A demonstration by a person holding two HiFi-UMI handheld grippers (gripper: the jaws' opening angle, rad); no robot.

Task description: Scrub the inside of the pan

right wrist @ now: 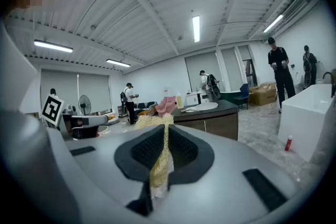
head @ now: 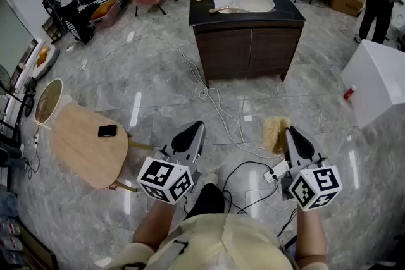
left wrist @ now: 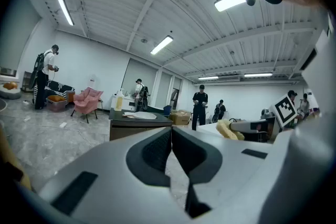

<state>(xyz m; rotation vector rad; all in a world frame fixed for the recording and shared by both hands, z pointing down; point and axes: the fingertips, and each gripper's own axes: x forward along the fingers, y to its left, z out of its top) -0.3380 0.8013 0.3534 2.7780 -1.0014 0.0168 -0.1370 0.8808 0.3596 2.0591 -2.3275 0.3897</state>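
Pan point(head: 253, 2) sits on the dark counter point(head: 288, 16) across the room, well apart from both tools, so scrubbing is not yet possible. Right tool point(head: 290, 134) is clamped on a yellow scrub pad point(head: 275, 133), carried ready for use. Left tool point(head: 195, 131) is fully closed and empty, probably kept free to steady the pan.

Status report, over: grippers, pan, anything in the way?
Left gripper shut, empty. Right gripper shut on sponge. Pan on cabinet across the room, not reached. Cables on floor between.
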